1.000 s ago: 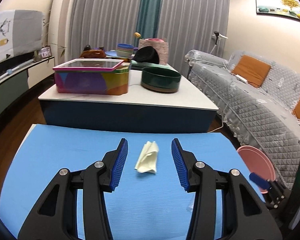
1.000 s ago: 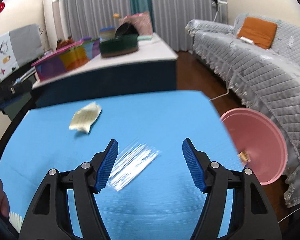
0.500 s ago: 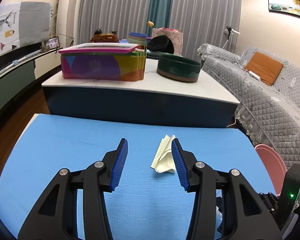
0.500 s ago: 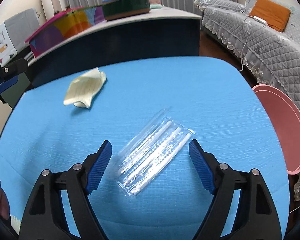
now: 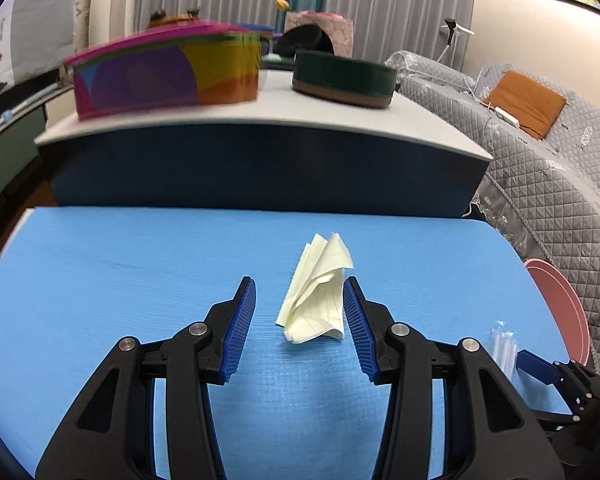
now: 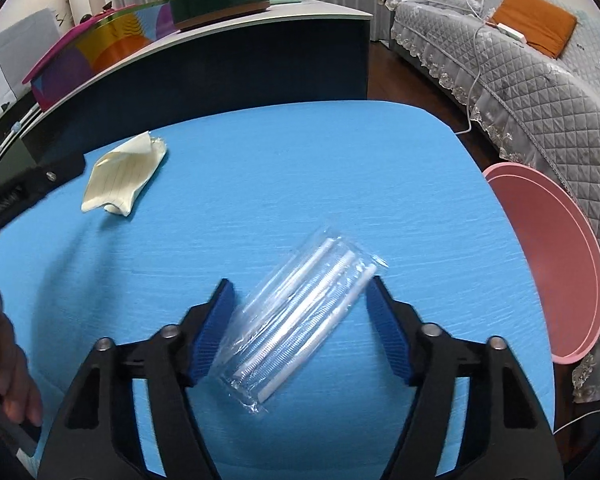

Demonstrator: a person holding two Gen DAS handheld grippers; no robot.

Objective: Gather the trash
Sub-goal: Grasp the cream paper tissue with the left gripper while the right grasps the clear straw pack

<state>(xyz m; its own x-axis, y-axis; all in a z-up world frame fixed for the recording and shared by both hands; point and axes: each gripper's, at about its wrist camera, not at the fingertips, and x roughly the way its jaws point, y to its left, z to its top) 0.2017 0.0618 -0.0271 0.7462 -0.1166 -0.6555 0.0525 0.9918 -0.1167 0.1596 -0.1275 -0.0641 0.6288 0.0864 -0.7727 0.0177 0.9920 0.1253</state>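
- Two bits of trash lie on the blue table (image 5: 100, 272): a crumpled yellow paper (image 5: 318, 292) and a clear plastic packet (image 6: 300, 320) with white sticks inside.
- In the left wrist view, the left gripper (image 5: 300, 320) is spread apart, low over the table. The yellow paper sits between its blue pads, right beside the right-hand pad (image 5: 358, 332). The other pad has a gap next to it. Nothing is pinched.
- In the right wrist view, the right gripper (image 6: 300, 328) has the plastic packet lying slantwise between its jaws. The jaws have just been closing in on it. The packet's corners look very close to both pads, but it is hard to tell if they press it yet.
- From the right wrist view, the yellow paper lies far off to the left on the table, next to the black body of the left gripper.
- One pink basin (image 6: 556, 264) sits low beside the table's right edge, by the grey sofa (image 6: 540, 64).
- Some fingers of a hand (image 6: 8, 368) show at the left edge.
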